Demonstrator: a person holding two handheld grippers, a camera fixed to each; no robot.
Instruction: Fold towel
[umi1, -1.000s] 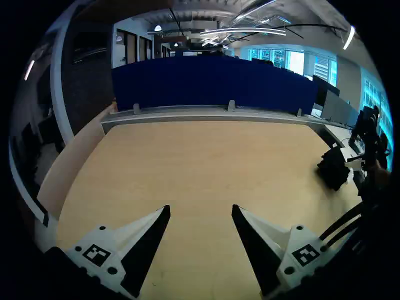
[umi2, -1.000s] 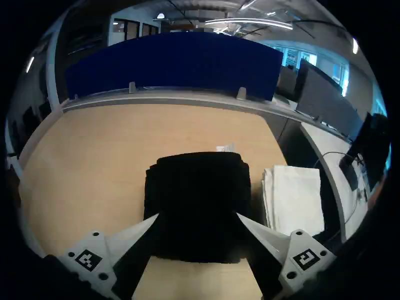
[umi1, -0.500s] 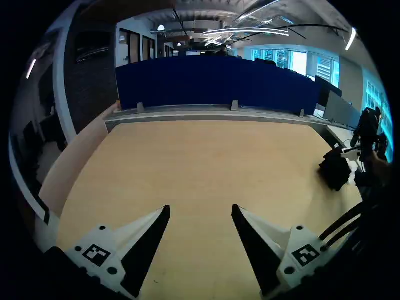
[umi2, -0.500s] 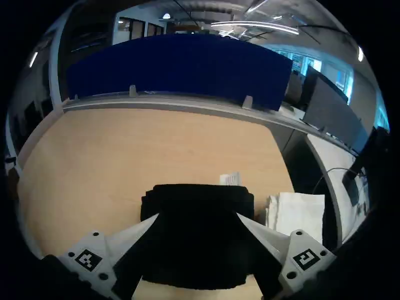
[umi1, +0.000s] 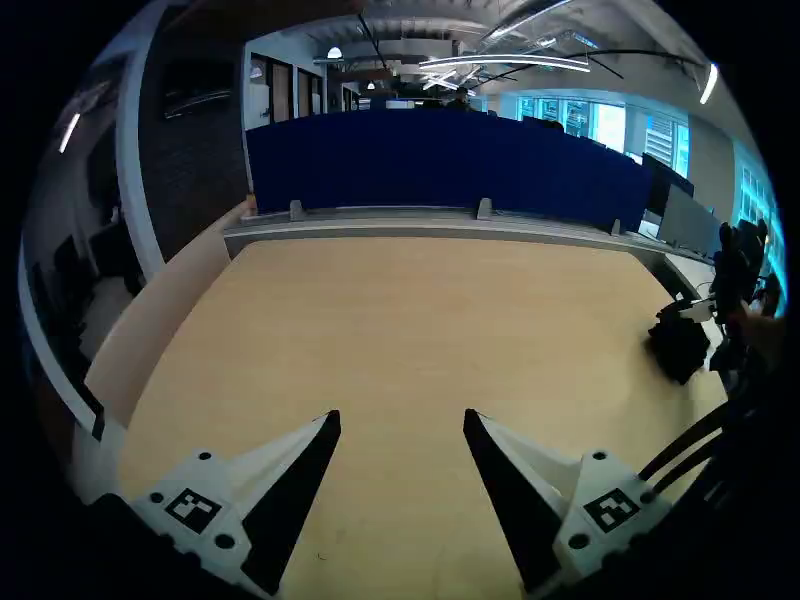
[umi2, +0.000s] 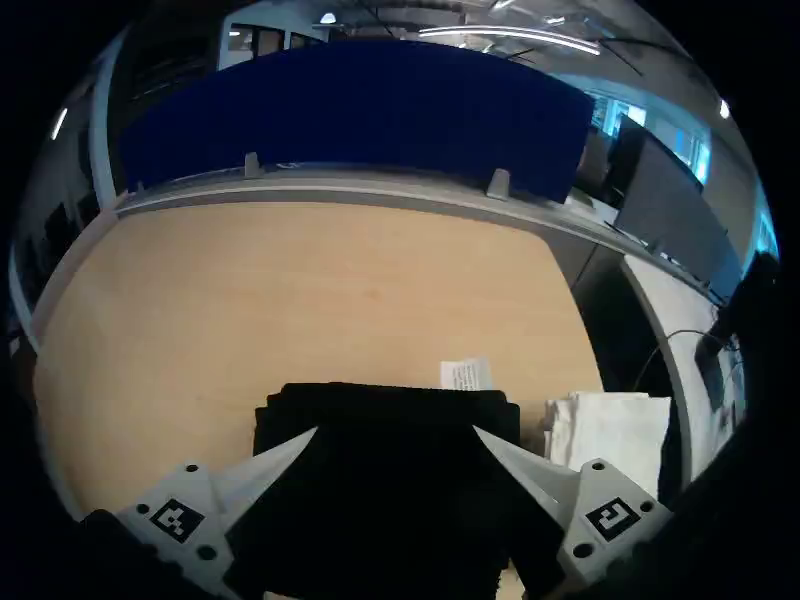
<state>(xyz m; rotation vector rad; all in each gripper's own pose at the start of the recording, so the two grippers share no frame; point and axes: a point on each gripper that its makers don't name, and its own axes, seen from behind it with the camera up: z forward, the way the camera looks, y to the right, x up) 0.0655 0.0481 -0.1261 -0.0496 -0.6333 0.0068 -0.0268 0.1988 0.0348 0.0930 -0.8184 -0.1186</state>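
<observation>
While the left gripper (umi1: 400, 415) is hovering low over the near part of the tabletop (umi1: 400, 310), its two fingers are standing spread apart with nothing but bare wood between them. Far off at the tabletop's right edge, the black towel (umi1: 680, 345) is lying as a small dark bundle, with a dark tool and a hand just beside it (too small to make out in detail). A blue partition (umi1: 440, 160) is running along the far edge.

Looking along the right gripper (umi2: 395, 432), the fingers are likewise standing spread, and the towel (umi2: 400, 405) is lying under and between them in thick folded layers near the right edge. The fingers are not pinching it, as far as I can judge. A white paper slip (umi2: 465, 373) is peeking out at the towel's far side, touching it or nearly so, and a white cloth (umi2: 610, 430) is resting just beside the towel, on the next surface past the right edge.

Several things could be going wrong from here. Because the cloth is black on black, its layers are hard to tell apart, so the fingers may be closing on the whole bundle rather than one edge. Dragging it could be pulling the paper slip along. With the left gripper well apart from the towel, one-sided lifting may be letting the loose side slump or slide off the right edge.
</observation>
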